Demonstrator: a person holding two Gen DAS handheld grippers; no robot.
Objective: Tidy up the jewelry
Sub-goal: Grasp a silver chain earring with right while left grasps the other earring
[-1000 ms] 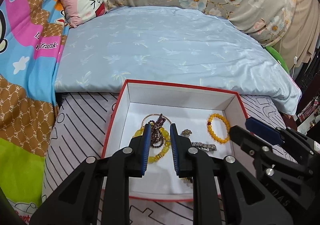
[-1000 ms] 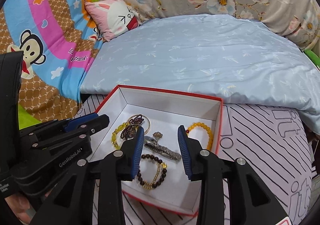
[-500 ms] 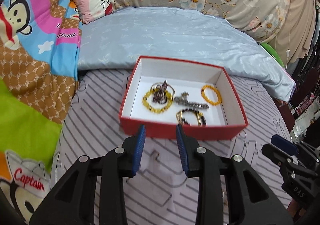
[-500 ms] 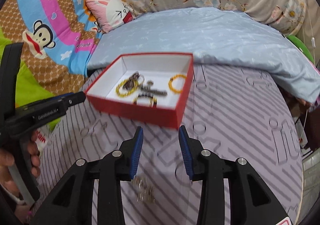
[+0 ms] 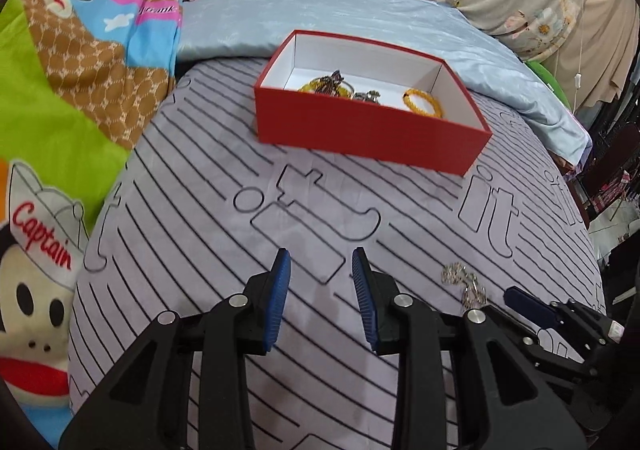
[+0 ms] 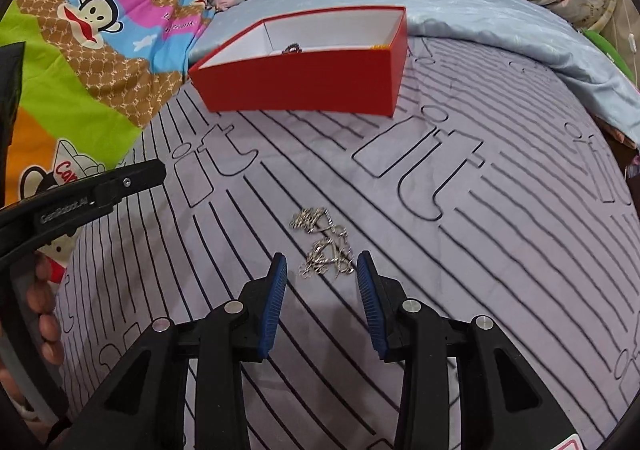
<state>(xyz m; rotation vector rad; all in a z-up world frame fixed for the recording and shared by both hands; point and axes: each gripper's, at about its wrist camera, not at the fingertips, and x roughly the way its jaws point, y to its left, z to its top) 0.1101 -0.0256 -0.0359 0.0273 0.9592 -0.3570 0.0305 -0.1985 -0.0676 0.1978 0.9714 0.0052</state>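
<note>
Bed (image 6: 480, 250): box (image 6: 304, 84) wall hides most bracelets, silver chain (image 6: 324, 246) lies tangled ahead of right hand-held gripper (image 6: 322, 274); both hand-held grippers released, empty, now pulled back from box; left hand-held gripper (image 5: 322, 270).

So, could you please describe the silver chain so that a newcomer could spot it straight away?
Start at the red box on the striped grey sheet. Come toward the camera to the right gripper; the silver chain lies tangled just past its fingers. It is the only jewelry outside the box.
</note>
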